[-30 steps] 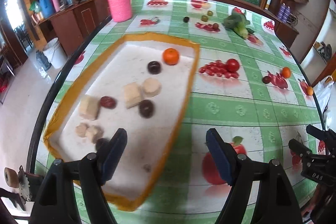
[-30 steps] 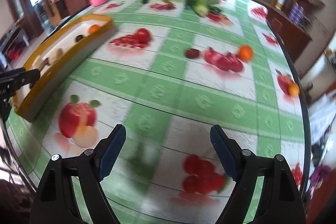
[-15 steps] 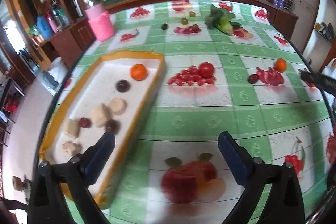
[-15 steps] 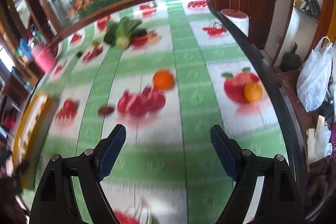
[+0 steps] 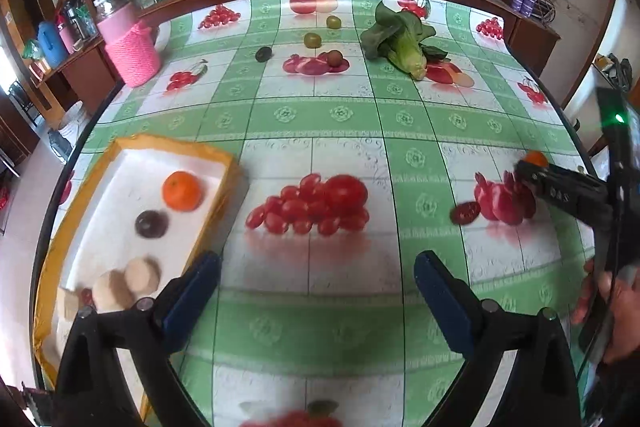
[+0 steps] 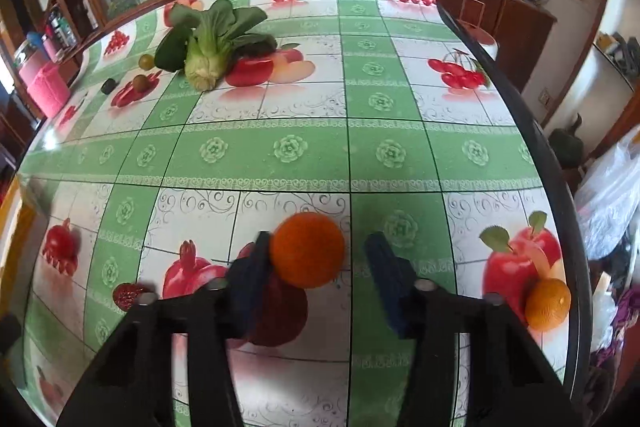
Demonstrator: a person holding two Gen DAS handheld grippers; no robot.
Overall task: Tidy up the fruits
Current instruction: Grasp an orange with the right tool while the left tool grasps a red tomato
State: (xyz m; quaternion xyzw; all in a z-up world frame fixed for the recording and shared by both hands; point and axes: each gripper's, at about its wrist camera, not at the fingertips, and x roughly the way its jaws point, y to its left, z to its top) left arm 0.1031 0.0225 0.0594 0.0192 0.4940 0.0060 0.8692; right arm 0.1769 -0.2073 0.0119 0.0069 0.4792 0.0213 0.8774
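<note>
An orange tangerine [image 6: 307, 250] lies on the fruit-print tablecloth between the open fingers of my right gripper [image 6: 320, 267]; the left finger touches it, the right finger stands apart. A second tangerine [image 6: 548, 304] lies near the table's right edge. A red date [image 6: 129, 296] lies left of the gripper. In the left wrist view, my left gripper [image 5: 318, 287] is open and empty over the cloth. To its left a yellow-rimmed white tray [image 5: 224, 163] holds a tangerine [image 5: 182, 191], a dark plum [image 5: 151, 224] and pale round pieces [image 5: 142, 275]. The right gripper [image 5: 560, 191] shows at the right.
A bok choy [image 6: 208, 47] lies at the back with small green fruits [image 5: 312, 39] and a dark fruit [image 5: 263, 54] near it. A pink wrapped jar [image 5: 132, 47] stands at the back left. The table edge [image 6: 532, 131] runs along the right.
The left gripper drew back and turned right, away from the tray. The right gripper swung to the far right of the table and came down around the tangerine, narrowing its fingers.
</note>
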